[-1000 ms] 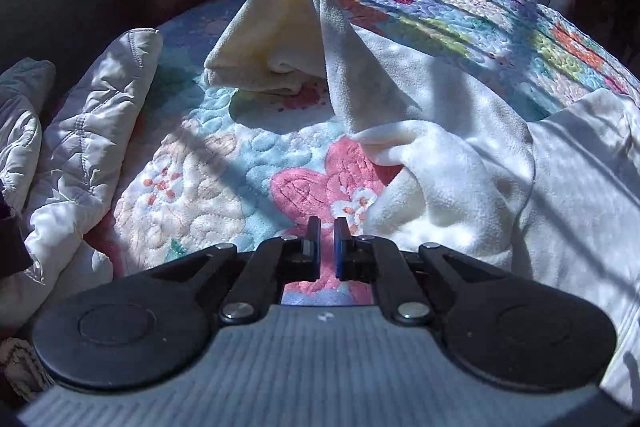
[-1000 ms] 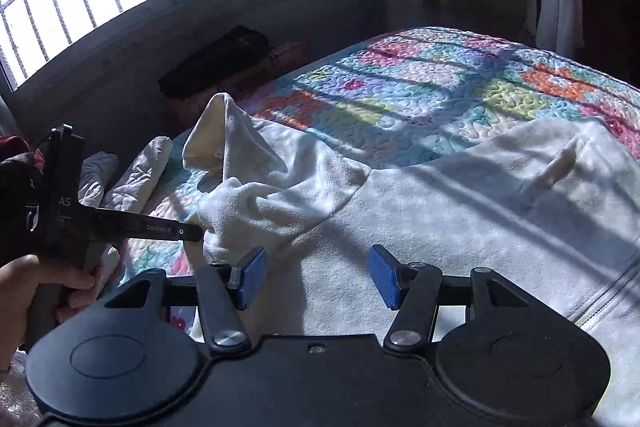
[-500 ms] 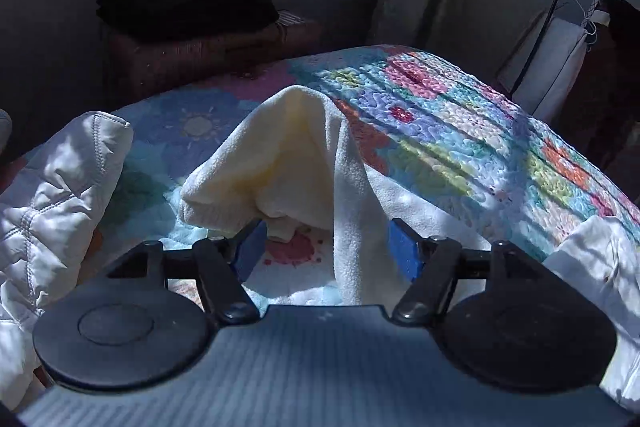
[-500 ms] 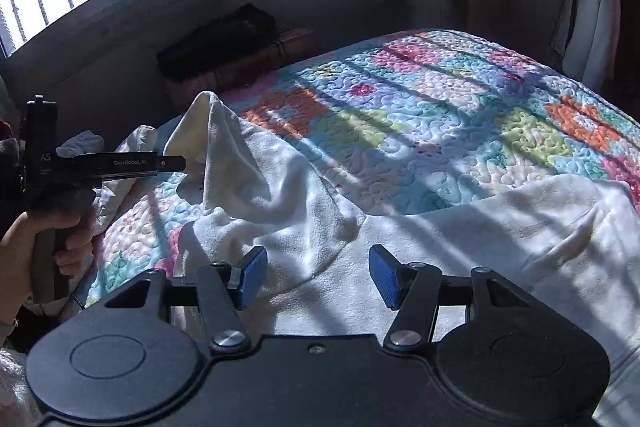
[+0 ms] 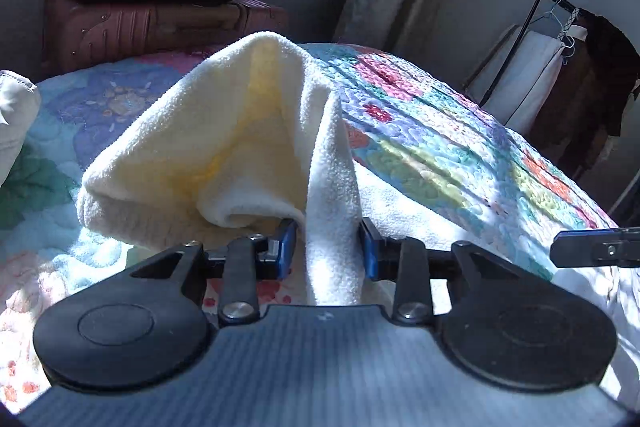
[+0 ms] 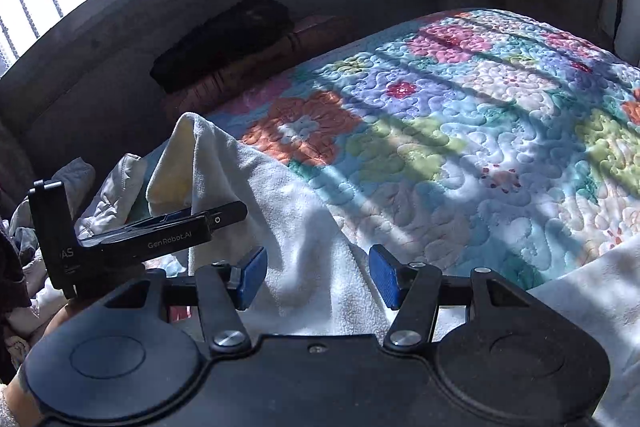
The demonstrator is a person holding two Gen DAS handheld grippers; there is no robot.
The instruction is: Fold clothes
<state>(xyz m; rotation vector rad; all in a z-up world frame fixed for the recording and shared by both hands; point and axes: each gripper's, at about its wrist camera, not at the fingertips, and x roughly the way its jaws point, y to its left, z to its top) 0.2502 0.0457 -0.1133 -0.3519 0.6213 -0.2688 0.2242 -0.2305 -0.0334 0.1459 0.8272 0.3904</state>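
here the left gripper (image 5: pixel 328 247) is closing on a cream fleece (image 5: pixel 240 131) fold, its far end seemingly hidden.

Change over the last second. The left gripper (image 5: pixel 328 247), first shut and empty above the quilt (image 5: pixel 432 131), then spread wide, now closes its jaws around a standing fold of the cream fleece garment (image 5: pixel 224 147), its blue fingers (image 5: pixel 286 247) flanking that fold. The right gripper (image 6: pixel 314 277) has travelled toward the same fold; its tip now shows just beside the left gripper.
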